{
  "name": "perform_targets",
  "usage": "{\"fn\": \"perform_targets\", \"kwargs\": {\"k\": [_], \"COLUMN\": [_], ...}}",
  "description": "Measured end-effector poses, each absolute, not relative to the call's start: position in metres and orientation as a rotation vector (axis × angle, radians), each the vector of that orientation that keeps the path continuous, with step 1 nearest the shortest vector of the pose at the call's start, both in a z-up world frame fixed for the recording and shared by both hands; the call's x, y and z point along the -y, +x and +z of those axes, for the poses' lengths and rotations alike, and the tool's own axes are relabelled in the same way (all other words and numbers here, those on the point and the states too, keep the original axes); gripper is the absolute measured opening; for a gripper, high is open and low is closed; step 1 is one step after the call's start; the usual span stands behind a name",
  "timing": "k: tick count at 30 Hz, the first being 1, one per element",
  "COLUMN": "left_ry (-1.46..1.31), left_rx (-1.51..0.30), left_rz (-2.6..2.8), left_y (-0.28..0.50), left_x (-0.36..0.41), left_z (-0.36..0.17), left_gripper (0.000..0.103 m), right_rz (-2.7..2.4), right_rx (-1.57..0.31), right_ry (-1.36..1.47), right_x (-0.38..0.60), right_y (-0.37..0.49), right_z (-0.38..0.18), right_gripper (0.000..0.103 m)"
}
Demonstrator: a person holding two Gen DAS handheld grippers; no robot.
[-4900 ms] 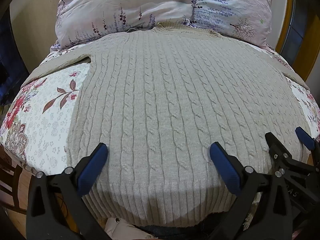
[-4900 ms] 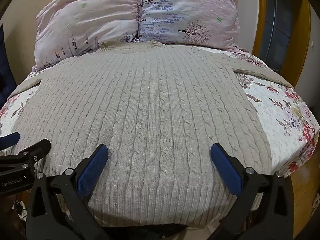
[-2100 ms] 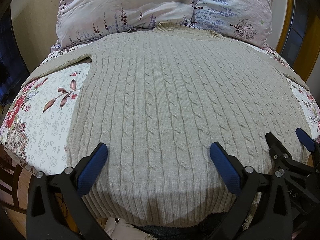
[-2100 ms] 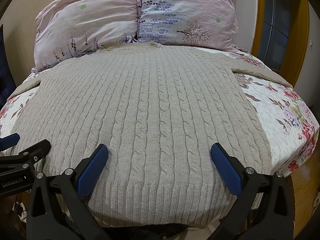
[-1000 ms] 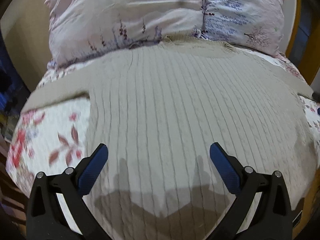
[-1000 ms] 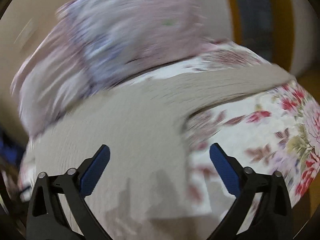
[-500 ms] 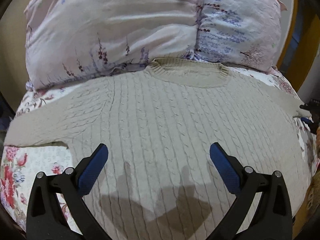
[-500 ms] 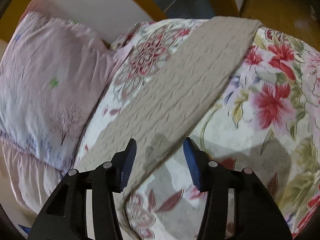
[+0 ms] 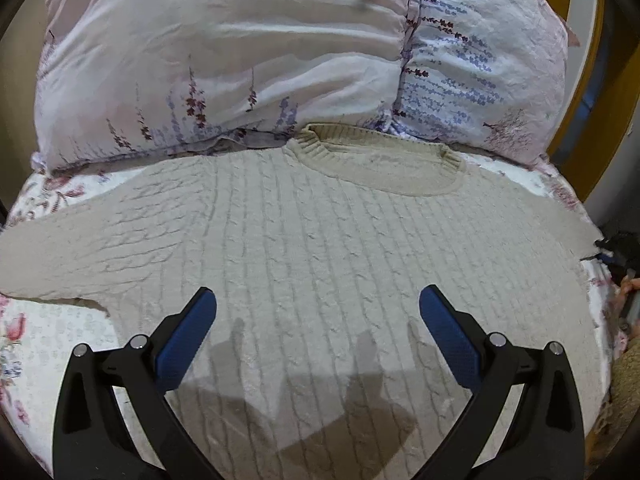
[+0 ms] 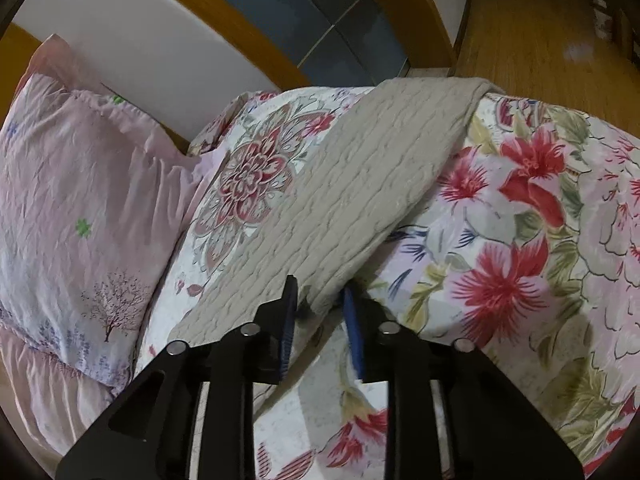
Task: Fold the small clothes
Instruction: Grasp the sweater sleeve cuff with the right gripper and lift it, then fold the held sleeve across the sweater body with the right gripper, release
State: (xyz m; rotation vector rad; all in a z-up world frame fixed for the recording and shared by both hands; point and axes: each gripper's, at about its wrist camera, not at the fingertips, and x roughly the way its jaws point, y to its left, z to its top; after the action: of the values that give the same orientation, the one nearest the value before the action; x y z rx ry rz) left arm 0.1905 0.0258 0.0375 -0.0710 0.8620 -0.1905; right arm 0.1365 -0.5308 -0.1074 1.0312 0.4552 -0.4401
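Floral bedspread [image 10: 520, 240] covered bed, pink pillows [image 9: 240, 60] at head. Beige cable-knit sweater [image 9: 340, 248] lay flat, collar touching pillows. Left gripper [image 9: 318, 312] hovered over chest, fingers wide apart, empty. Right gripper [image 10: 320, 300] fingers closing around sleeve [image 10: 360, 192] edge.

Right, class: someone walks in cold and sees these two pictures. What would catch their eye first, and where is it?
First, the beige cable-knit sweater spread flat across the bed, its collar against the pale floral pillows. Next, the right tool, its jaws closing on the lower edge of the sweater's sleeve, which lies across the bright red-flowered quilt. The left tool hovers wide open above the sweater's chest.
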Motion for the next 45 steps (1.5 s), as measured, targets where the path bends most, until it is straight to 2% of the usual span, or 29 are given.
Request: {"fn": "perform_targets", "kwargs": {"k": [3,7,13,20,24,27,30,32,33,34,35,36,42,45], "left_ry": [-0.139,-0.186,-0.260,-0.266,-0.249,-0.247,-0.257,-0.275,-0.287,-0.295,-0.301,-0.314,-0.420,-0.477], "left_rx": [-0.846,-0.836,-0.824,-0.825,-0.820,-0.819,-0.829,-0.836,-0.840,-0.843,-0.846,-0.850,-0.892,-0.922], "left_rz": [-0.248,-0.272,-0.282,-0.275,-0.278,-0.295,-0.328,-0.352,-0.364,-0.372,-0.377,-0.385,-0.402,-0.415], "left_y": [0.189,0.190,0.191,0.191,0.188,0.187,0.187,0.188,0.190,0.191,0.192,0.195,0.217,0.224], "left_x": [-0.031,-0.035,-0.042,-0.042,-0.039,-0.038,-0.037,-0.037,-0.038,-0.039,-0.039,-0.039,-0.043,-0.045], "left_z": [0.036,0.036,0.039,0.042,0.046,0.050,0.053,0.054,0.055,0.056,0.057,0.058,0.048,0.038], "left_gripper": [0.101,0.101,0.101,0.101,0.101,0.101,0.101,0.101,0.101,0.101,0.101,0.101,0.101,0.101], "right_rz": [-0.457,-0.490,-0.391,-0.005,0.197,0.261,0.255,0.269,0.284,0.296,0.293,0.280,0.136,0.058], "right_rx": [-0.445,-0.482,-0.377,-0.323,-0.439,-0.580,-0.659,-0.685,-0.686,-0.681,-0.667,-0.653,-0.581,-0.565], "right_ry": [1.005,0.850,0.677,0.523,0.482,0.422,0.436,0.509,0.558,0.620,0.670,0.701,0.915,0.934], "right_x": [0.529,0.518,0.483,0.386,0.321,0.276,0.267,0.274,0.280,0.287,0.293,0.301,0.351,0.357], "right_y": [0.136,0.146,0.145,0.150,0.172,0.188,0.197,0.199,0.196,0.194,0.192,0.190,0.185,0.190], "right_z": [-0.107,-0.096,-0.048,0.004,-0.009,-0.039,-0.062,-0.067,-0.068,-0.069,-0.068,-0.066,-0.069,-0.069], "right_gripper": [0.018,0.010,0.009,0.009,0.009,0.009,0.009,0.011,0.017,0.031,0.041,0.056,0.057,0.041]}}
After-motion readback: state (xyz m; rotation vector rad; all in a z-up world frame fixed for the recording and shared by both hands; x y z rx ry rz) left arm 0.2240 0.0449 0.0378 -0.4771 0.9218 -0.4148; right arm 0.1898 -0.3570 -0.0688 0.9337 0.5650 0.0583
